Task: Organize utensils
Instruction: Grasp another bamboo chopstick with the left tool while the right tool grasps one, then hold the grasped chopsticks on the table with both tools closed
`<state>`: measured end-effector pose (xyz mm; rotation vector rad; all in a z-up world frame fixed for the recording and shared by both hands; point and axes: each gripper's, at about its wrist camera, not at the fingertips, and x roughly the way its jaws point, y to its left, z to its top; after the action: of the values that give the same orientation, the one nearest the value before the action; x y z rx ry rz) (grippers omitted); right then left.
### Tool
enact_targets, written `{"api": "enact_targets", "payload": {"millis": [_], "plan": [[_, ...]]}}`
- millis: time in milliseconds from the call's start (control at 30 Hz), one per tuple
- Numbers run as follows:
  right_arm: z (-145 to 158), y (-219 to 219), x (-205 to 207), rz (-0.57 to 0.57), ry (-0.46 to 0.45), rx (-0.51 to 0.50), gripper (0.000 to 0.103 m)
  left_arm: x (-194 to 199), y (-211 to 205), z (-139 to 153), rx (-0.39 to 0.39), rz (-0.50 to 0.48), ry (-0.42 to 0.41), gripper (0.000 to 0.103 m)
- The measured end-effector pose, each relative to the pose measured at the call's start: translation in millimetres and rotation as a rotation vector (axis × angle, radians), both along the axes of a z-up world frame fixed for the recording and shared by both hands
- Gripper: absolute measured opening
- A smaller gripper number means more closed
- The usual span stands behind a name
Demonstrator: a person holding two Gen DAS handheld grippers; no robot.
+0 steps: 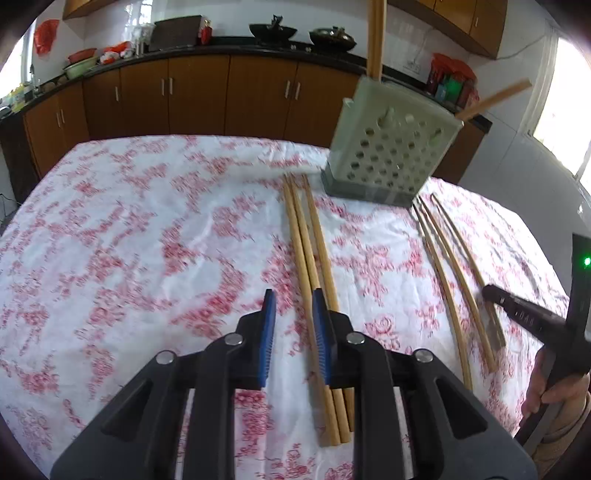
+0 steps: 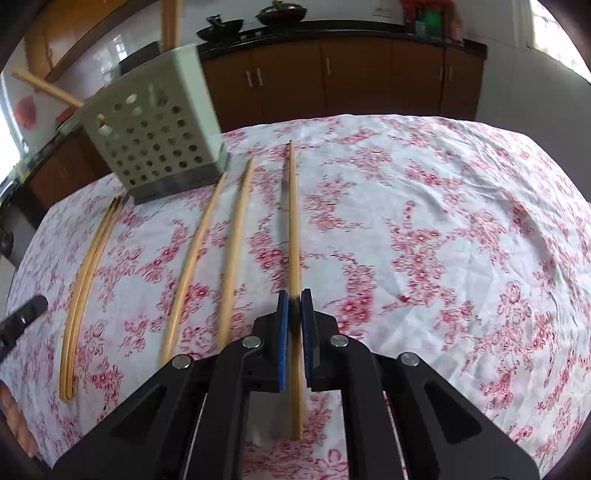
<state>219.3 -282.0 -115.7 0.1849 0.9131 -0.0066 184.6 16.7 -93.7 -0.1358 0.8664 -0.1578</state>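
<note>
A pale green perforated utensil holder (image 1: pixel 391 147) (image 2: pixel 155 125) stands at the far side of the table with chopsticks (image 1: pixel 376 37) sticking out of it. Three wooden chopsticks (image 1: pixel 306 240) lie together on the cloth. My left gripper (image 1: pixel 293 310) hovers low over their near ends with a clear gap between its blue pads; the sticks run under its right pad (image 1: pixel 322 332). My right gripper (image 2: pixel 294 314) is shut on a single chopstick (image 2: pixel 293 221) that points at the far edge. Two more loose chopsticks (image 2: pixel 207 251) lie to its left.
A white tablecloth with red flowers (image 1: pixel 147 240) covers the table. Brown cabinets (image 1: pixel 192 96) and a dark counter with woks (image 1: pixel 273 31) run behind it. A hand (image 1: pixel 554 391) holds the right gripper's handle. In the right wrist view the bundle of three (image 2: pixel 88 280) lies far left.
</note>
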Motion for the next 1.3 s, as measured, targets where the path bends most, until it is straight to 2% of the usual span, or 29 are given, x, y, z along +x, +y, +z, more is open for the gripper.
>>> {"api": "enact_targets", "payload": {"millis": [233, 433, 633, 733, 967, 1300], "plan": [[-0.7, 0.2, -3.3, 0.008, -0.007, -0.022, 0.008, 4.2, -12.8, -15.3, 0.035, -0.032, 0.049, 0.016], [-0.1, -3.0, -9.2, 0.012, -0.005, -0.017, 0.008, 5.6, -17.8, -17.9, 0.046, -0.043, 0.044, 0.016], [-0.6, 4.6, -14.8, 0.039, -0.013, -0.034, 0.008, 7.0, -23.4, -20.2, 0.094, -0.04, 0.039, 0.014], [-0.8, 4.8, -14.2, 0.049, -0.02, -0.05, 0.008, 12.5, -15.1, -20.7, 0.098, -0.021, 0.041, 0.009], [-1.4, -15.8, -14.5, -0.015, -0.03, -0.063, 0.008, 28.4, 27.7, -21.1, 0.104, 0.091, 0.042, 0.009], [-1.8, -15.1, -13.0, -0.009, -0.033, -0.072, 0.008, 29.4, 37.2, -20.5, 0.066, 0.095, 0.041, 0.009]]}}
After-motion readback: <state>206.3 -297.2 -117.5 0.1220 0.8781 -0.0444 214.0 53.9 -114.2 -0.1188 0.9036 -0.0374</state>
